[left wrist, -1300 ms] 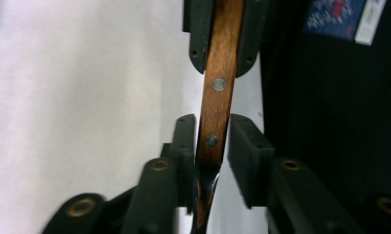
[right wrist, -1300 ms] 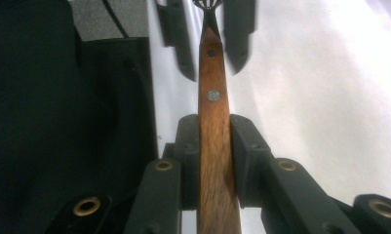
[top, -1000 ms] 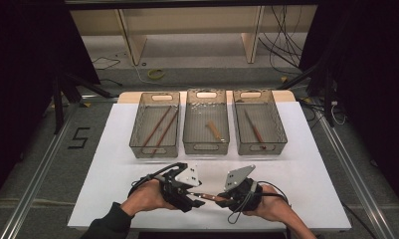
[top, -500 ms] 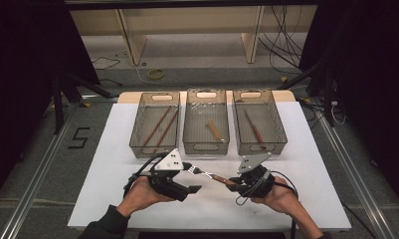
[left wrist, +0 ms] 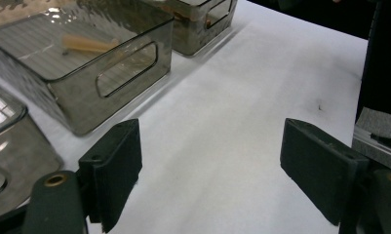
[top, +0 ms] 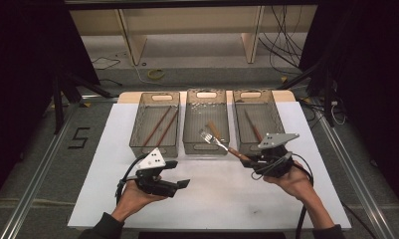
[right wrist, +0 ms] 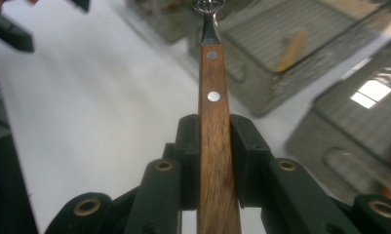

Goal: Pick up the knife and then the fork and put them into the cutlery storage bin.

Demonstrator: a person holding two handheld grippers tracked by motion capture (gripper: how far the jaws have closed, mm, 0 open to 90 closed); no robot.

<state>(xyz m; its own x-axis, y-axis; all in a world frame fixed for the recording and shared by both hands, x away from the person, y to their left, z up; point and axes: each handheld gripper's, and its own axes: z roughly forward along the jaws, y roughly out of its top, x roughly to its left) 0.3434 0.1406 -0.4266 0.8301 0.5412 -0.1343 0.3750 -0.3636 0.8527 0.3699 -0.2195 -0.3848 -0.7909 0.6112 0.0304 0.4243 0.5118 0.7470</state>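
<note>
So the handover's done: left gripper (top: 179,183) has just spread its fingers, nothing between them, near the worktop's (top: 212,199) front edge, while right gripper (top: 248,160) stays clenched on the fork (top: 218,142), lifted toward the middle bin (top: 205,144).

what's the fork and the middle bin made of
Fork: the handle looks like brown wood, with visible grain and two metal rivets; the neck and tines look like shiny metal. Middle bin: seemingly smoky translucent plastic, since its contents show through the ribbed walls.

Each black tool (top: 183,183) carries a grey three-cornered plate, brass-ringed jaw pivots and a trailing black cable.
</note>
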